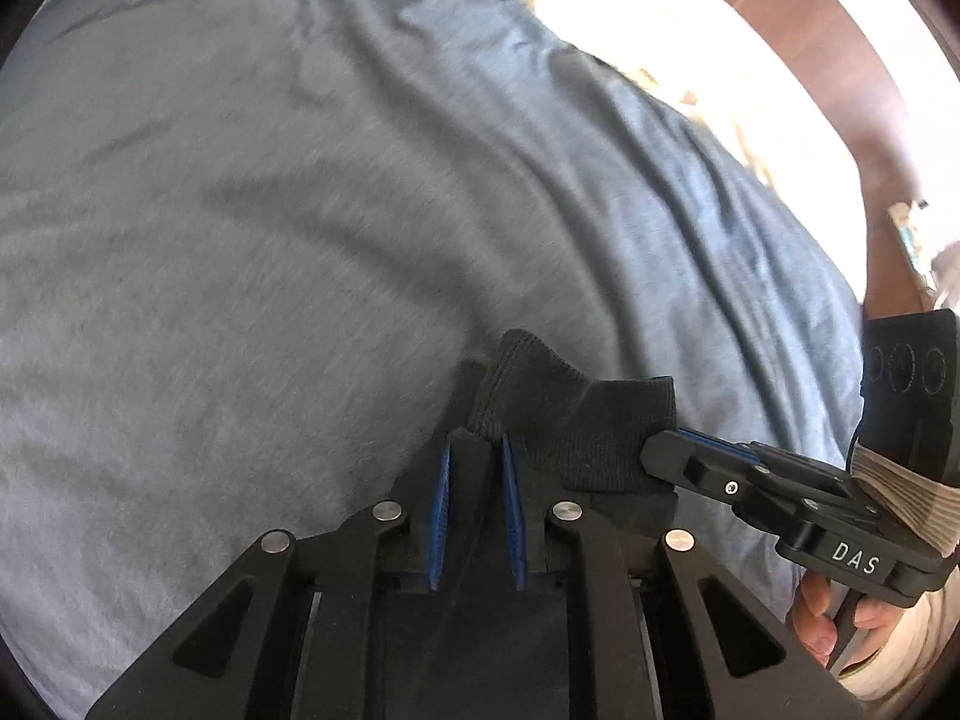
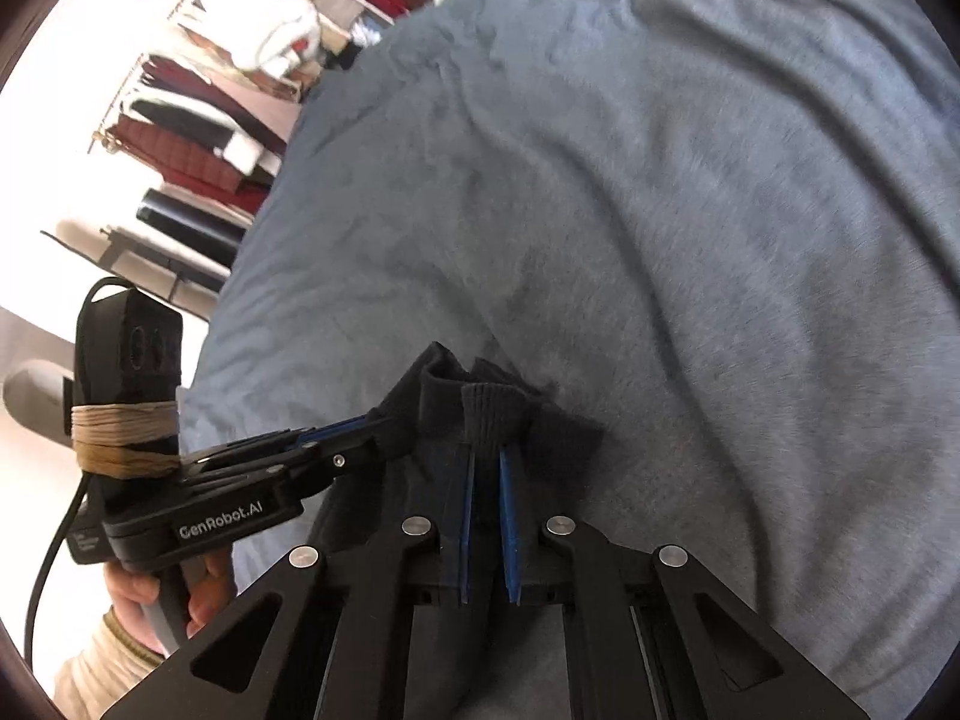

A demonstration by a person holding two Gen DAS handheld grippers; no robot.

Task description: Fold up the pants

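Dark pants (image 1: 576, 420) with a ribbed cuff lie bunched on a blue-grey bedspread (image 1: 300, 210). At the bottom of the left wrist view, my left gripper (image 1: 477, 441) is shut on a fold of the dark fabric between its blue pads. My right gripper (image 1: 654, 450) reaches in from the right and pinches the same cuff edge. In the right wrist view the ribbed cuff (image 2: 492, 414) stands up between the closed pads of my right gripper (image 2: 487, 450). My left gripper (image 2: 372, 432) comes in from the left, clamped on the pants (image 2: 432, 480) beside it.
The bedspread (image 2: 660, 210) fills most of both views. A pale patterned pillow (image 1: 690, 48) lies at its far end before dark wood (image 1: 840, 60). Shelves of folded clothes (image 2: 228, 120) stand past the bed's left edge. A hand (image 2: 180, 600) holds each gripper's handle.
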